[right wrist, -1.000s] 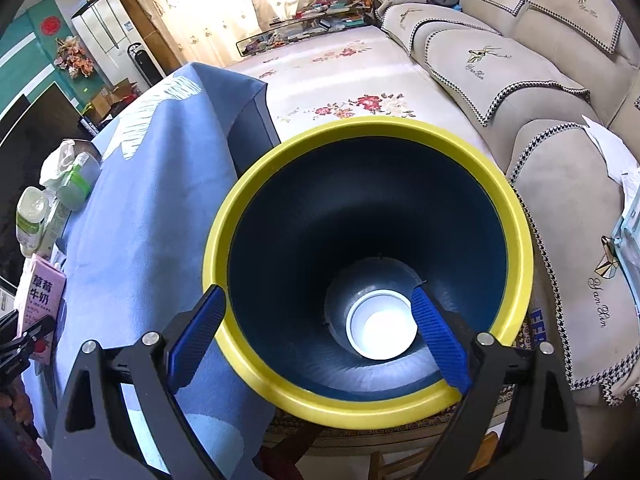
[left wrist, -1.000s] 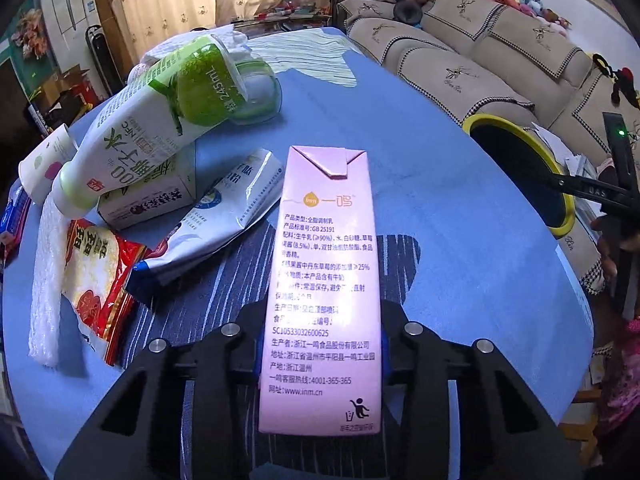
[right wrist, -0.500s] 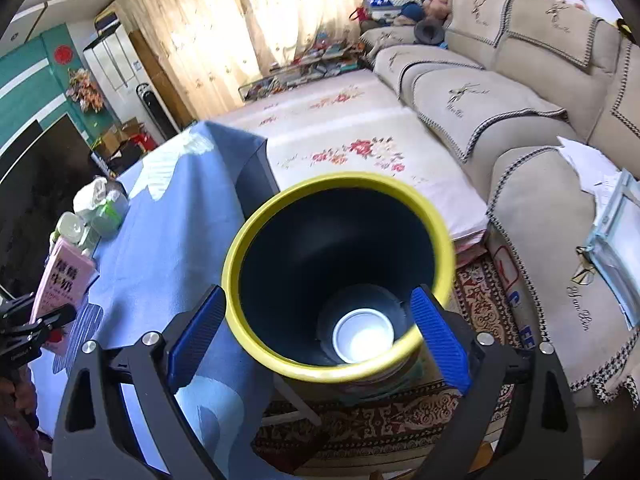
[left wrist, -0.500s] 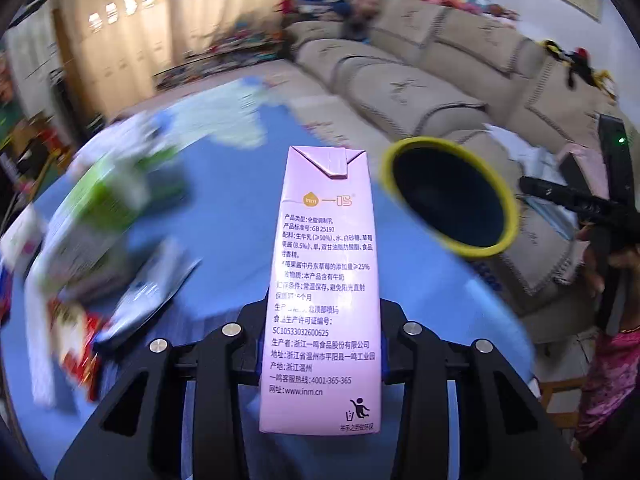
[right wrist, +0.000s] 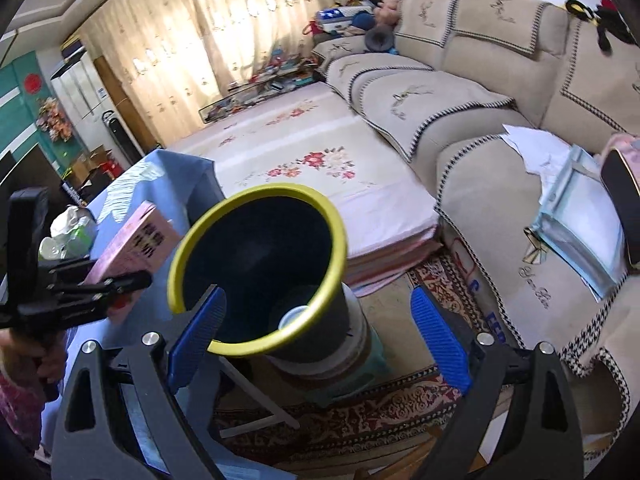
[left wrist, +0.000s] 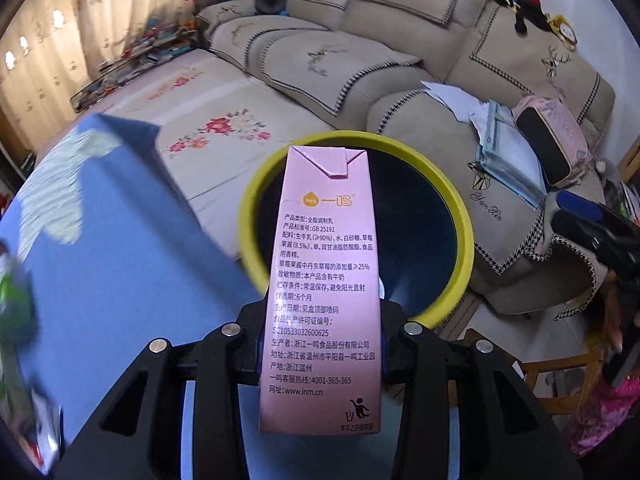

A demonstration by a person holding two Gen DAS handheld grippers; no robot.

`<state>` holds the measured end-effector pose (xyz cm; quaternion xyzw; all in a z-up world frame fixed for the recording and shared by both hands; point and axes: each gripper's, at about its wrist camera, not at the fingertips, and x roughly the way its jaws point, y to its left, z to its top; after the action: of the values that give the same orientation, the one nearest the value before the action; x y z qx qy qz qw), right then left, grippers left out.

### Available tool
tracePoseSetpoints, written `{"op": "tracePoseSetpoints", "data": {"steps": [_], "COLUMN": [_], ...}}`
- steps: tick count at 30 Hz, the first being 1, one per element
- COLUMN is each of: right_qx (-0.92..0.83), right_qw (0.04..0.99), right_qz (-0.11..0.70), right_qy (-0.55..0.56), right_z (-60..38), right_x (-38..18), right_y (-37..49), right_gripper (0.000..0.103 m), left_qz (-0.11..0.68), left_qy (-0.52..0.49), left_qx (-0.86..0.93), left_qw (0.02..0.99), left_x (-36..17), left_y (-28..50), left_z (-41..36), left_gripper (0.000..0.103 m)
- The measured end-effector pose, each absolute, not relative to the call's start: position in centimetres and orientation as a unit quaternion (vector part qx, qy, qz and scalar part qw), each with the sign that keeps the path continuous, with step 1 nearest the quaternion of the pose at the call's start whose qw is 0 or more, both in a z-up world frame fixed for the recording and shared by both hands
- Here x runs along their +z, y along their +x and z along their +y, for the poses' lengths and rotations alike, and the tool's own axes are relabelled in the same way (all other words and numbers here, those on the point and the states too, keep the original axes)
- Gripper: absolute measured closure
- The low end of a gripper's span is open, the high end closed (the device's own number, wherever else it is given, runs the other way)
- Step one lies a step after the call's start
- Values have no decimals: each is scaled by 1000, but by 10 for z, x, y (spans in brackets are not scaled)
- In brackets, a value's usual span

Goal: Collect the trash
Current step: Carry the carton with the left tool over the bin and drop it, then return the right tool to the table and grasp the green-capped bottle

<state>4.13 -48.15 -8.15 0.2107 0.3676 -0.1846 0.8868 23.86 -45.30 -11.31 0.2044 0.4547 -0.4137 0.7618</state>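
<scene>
Because the pink milk carton point(left wrist: 320, 300) is a thin paperboard box, I judge it light and probably empty, stiff along its edges but easy to dent on the flat faces. The left gripper point(left wrist: 320, 360) holds it with both jaws pressed on its two narrow sides, near the lower part, which seems a good place since the folded edges resist the squeeze there. The surface looks smooth and a little slippery, so a firm hold is needed until the release.

The carton is now in the air beyond the edge of the table point(left wrist: 120, 280), with its top over the yellow rim of the trash bin point(left wrist: 460, 216). In the right wrist view the bin point(right wrist: 256, 264) stands on the floor just beside the table's corner, and a white lid-like object point(right wrist: 294, 316) lies at its bottom. The right gripper point(right wrist: 316, 336) has its jaws wide apart and holds nothing; one blue pad point(right wrist: 196, 336) appears close to the bin's rim, though I cannot tell if it touches.

Other trash, a green bottle point(right wrist: 76, 232) among it, remains on the table near its far edge. The sofa point(right wrist: 480, 92) is well apart. Nothing blocks the mouth of the bin.
</scene>
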Motion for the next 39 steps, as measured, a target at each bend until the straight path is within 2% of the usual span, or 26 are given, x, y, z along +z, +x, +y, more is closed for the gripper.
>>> {"op": "tracePoseSetpoints", "data": {"steps": [8, 10, 11, 18, 25, 27, 33, 39], "right_qx": [-189, -188, -188, -179, -154, -144, -93, -19], "right_qw": [878, 877, 877, 879, 882, 884, 892, 901], "right_qz": [378, 380, 381, 381, 393, 396, 409, 415], "right_qy": [226, 226, 225, 225, 210, 203, 167, 122], "right_z": [-493, -493, -493, -485, -461, -451, -402, -319], "right_x": [-94, -96, -96, -95, -95, -94, -86, -74], "right_y": [37, 37, 37, 37, 55, 65, 112, 168], "right_gripper": [14, 14, 14, 14, 14, 14, 14, 14], "left_qz": [485, 487, 487, 468, 415, 398, 368, 336], "left_qy": [219, 216, 213, 172, 118, 103, 68, 52], "left_qx": [-407, -403, -401, -410, -398, -383, -301, -184], "left_qw": [743, 745, 746, 763, 809, 827, 877, 922], "left_x": [-142, -144, -144, -119, -73, -60, -36, -24], "left_y": [260, 263, 264, 253, 228, 222, 221, 226], "left_z": [-508, -512, -513, -482, -389, -350, -228, -102], "left_gripper": [64, 59, 53, 49, 36, 27, 16, 14]}}
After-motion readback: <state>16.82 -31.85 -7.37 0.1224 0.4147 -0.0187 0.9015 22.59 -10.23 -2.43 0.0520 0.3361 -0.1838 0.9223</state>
